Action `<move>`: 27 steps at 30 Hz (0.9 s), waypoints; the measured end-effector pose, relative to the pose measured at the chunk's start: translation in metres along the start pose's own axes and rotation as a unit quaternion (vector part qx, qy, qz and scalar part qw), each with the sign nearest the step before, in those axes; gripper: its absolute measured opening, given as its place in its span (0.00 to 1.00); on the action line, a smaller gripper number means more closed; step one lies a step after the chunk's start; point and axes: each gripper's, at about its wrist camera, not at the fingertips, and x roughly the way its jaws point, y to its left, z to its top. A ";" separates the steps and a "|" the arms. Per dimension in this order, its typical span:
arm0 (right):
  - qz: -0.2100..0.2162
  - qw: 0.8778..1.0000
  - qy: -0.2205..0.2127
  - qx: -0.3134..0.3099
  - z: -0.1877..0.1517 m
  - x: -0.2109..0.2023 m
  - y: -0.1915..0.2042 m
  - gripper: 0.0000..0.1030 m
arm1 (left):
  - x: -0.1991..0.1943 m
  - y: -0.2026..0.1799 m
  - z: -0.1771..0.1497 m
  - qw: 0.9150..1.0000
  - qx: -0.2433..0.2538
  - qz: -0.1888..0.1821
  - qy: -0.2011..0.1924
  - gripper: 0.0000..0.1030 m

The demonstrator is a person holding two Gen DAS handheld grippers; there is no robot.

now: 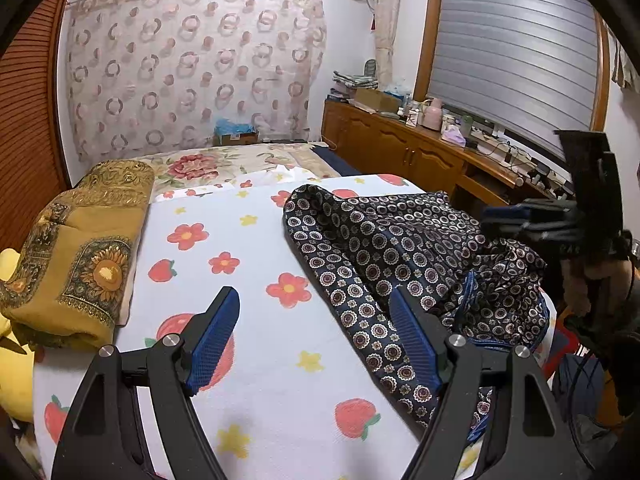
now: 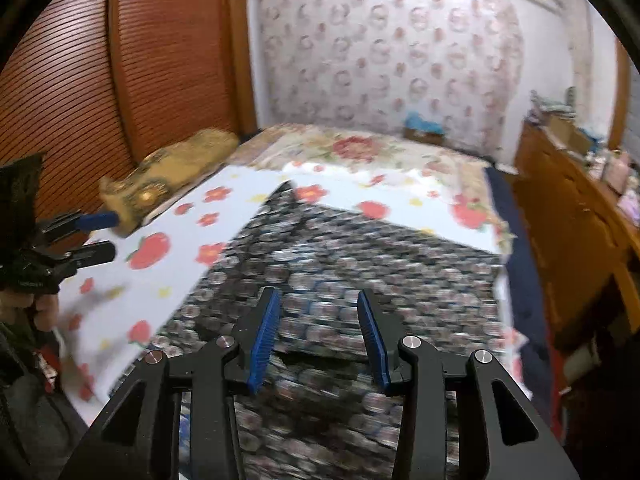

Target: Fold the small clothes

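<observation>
A dark navy garment with small round medallion print lies crumpled on the right part of a white sheet with red flowers and strawberries. My left gripper is open and empty, low over the sheet, its right finger at the garment's left edge. My right gripper is open and empty, hovering just above the same garment, which looks blurred in that view. The right gripper also shows at the right of the left wrist view, and the left gripper at the left of the right wrist view.
A folded mustard-yellow blanket with sunflower print lies along the sheet's left edge. A floral bedspread lies beyond. A wooden cabinet with clutter runs along the right. A brown slatted door stands at the left.
</observation>
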 end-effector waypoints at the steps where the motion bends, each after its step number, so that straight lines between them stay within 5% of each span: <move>1: 0.008 1.000 0.007 -0.003 0.000 0.009 0.004 0.41 | -0.001 0.001 -0.001 1.000 0.000 0.000 0.000 0.76; 14: 0.006 0.996 0.089 -0.020 -0.005 0.088 0.025 0.46 | -0.001 0.008 -0.011 1.000 -0.011 -0.001 0.007 0.76; 18: -0.007 0.994 0.102 -0.039 -0.006 0.108 0.028 0.07 | -0.001 0.008 -0.011 1.000 -0.012 -0.001 0.006 0.76; 27: -0.014 0.998 0.052 -0.045 0.018 0.070 0.017 0.01 | -0.001 0.010 -0.013 1.000 -0.013 -0.001 0.005 0.76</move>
